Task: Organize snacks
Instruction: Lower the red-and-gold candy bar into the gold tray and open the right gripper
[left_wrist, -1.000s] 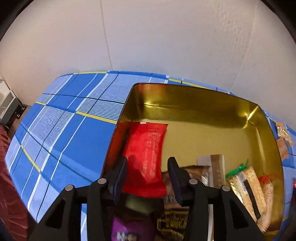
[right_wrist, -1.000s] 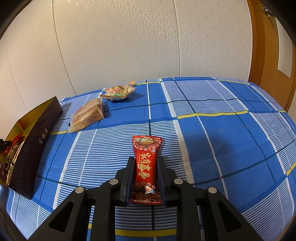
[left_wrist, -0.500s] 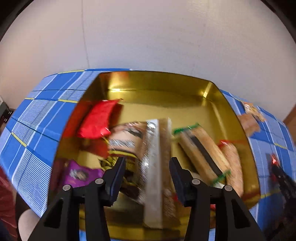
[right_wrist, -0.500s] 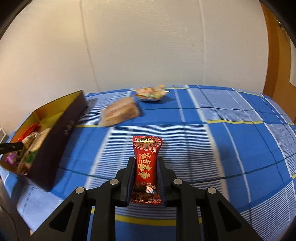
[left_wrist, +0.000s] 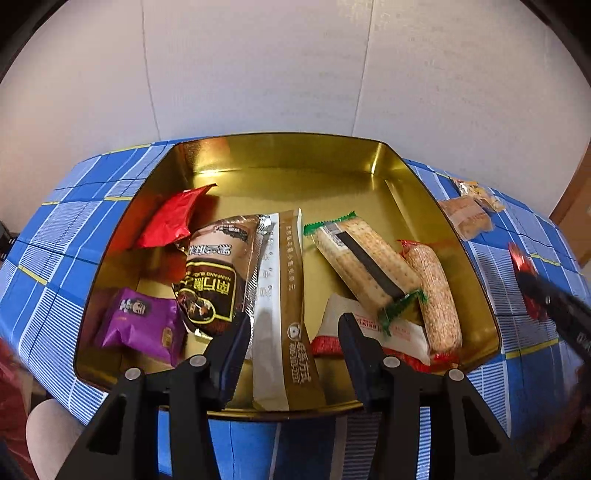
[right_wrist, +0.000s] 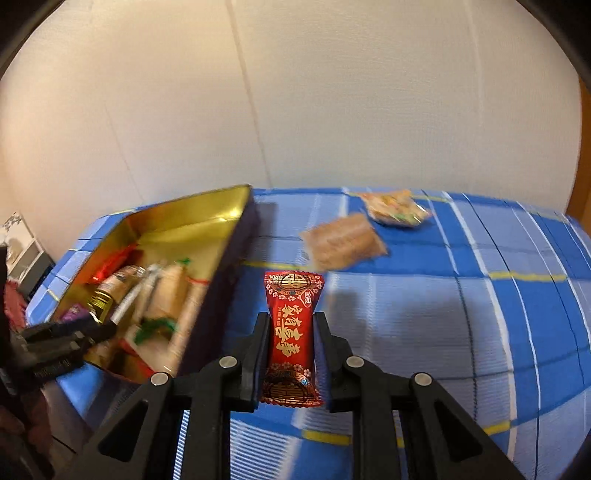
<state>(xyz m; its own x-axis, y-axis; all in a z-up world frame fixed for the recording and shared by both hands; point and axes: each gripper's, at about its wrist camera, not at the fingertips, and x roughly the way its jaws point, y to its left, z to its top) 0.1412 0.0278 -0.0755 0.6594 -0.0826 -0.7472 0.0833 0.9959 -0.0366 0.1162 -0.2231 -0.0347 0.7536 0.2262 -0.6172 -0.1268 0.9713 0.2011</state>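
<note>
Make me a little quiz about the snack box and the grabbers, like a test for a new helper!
1. True or false: the right gripper is shut on a red candy packet.
2. How many snacks lie on the blue cloth outside the gold box? A) none B) two C) five
3. Fill in: the left gripper hovers over the box with its jaws ____.

Key: 1 true. 2 B: a brown biscuit pack and a colourful packet. 3 open.

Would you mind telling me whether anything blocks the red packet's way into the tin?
Nothing visible does. The right gripper holds the red packet just right of the tin, whose top is open, with bare floor at its far end.
</note>
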